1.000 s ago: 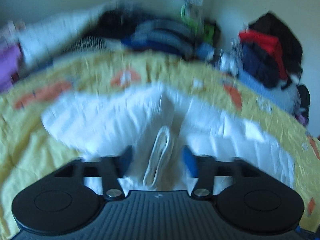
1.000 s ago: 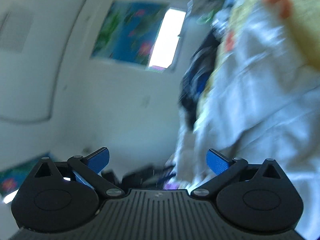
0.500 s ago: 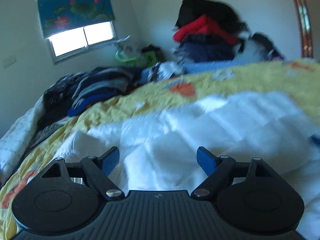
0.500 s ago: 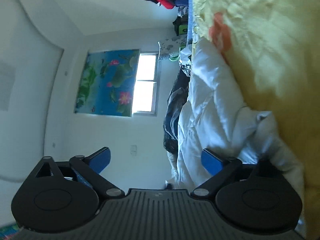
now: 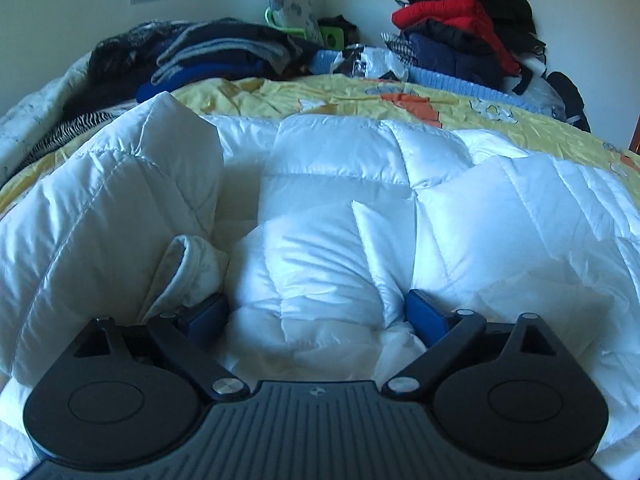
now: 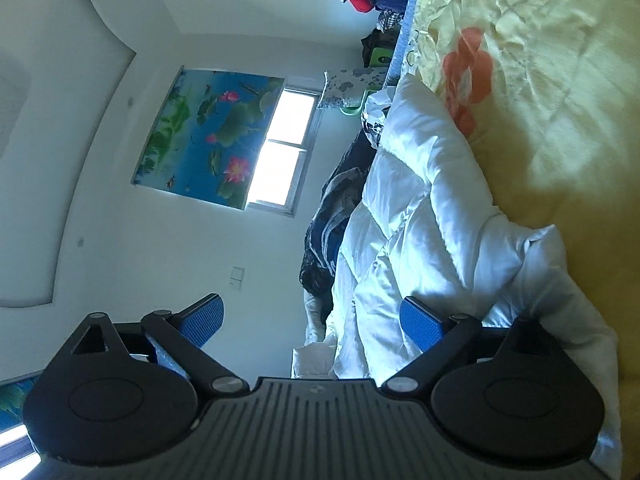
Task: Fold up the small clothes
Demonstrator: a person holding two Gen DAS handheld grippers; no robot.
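Clothing first: you have one white quilted jacket (image 5: 340, 208) spread over the yellow bedspread (image 5: 360, 96), and it fills the left wrist view from 9 o'clock round to 3 o'clock. One cuffed sleeve end (image 5: 188, 268) lies at about 8 o'clock of that view, just beside the near blue pad.

Your left gripper (image 5: 316, 312) sits low over the jacket with its fingers (image 5: 424, 314) spreading wider; a puffed fold of the white fabric bulges up between them, but the pads do not press on it.

Your right gripper (image 6: 312, 320) is rolled on its side, so the bed runs up the 3 o'clock edge of its view. Its fingers (image 6: 420, 324) stand wide. One pad lies against the jacket (image 6: 420, 208) edge at 4 o'clock, the other hangs in free air at 8 o'clock, and nothing is clamped.

Counted beyond the jacket: two heaps of clothes on the bed, a dark pile (image 5: 208, 56) at 11 o'clock and a red and navy pile (image 5: 464, 28) at 1 o'clock of the left wrist view. One window (image 6: 284, 152) shows in the right wrist view, with one lotus-print blind (image 6: 208, 132) drawn partway over it. One orange flower print (image 6: 468, 68) shows on the bedspread at 2 o'clock there.

No brand, label or readable writing can be made out on anything.
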